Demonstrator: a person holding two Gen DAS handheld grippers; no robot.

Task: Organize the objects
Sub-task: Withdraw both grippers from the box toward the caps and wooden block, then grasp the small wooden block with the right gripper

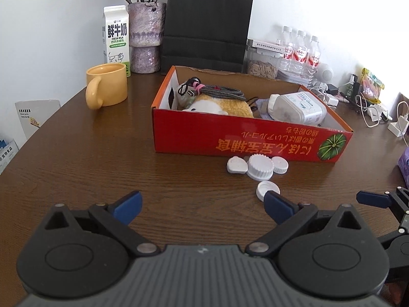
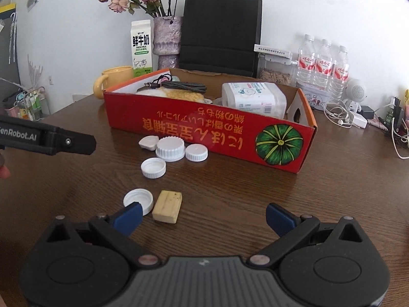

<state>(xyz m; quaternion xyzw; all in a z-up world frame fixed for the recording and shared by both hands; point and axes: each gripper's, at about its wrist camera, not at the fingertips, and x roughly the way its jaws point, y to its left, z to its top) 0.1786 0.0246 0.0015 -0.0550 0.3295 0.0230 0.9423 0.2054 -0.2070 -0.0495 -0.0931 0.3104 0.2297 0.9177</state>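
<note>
A red cardboard box [image 1: 230, 138] [image 2: 194, 130] sits on the brown table and holds a plush toy [image 1: 225, 106], a coiled cable [image 1: 217, 90] and a white wipes pack [image 1: 299, 107] [image 2: 253, 98]. Several white caps [image 1: 259, 166] [image 2: 170, 148] lie in front of it. One upturned cap [image 2: 153, 168] lies nearer, another [image 2: 138, 199] beside a tan soap bar [image 2: 167, 206]. My left gripper [image 1: 203, 208] is open and empty, above the table near a cap [image 1: 267, 189]. My right gripper [image 2: 203, 217] is open and empty, just behind the soap bar.
A yellow mug [image 1: 107, 89], milk carton [image 1: 116, 38], vase [image 1: 145, 38] and black bag [image 1: 207, 25] stand behind the box. Water bottles [image 2: 323, 64], a seed jar [image 1: 262, 62] and tangled chargers [image 1: 370, 110] crowd the right. The left gripper's body [image 2: 48, 140] shows at the left.
</note>
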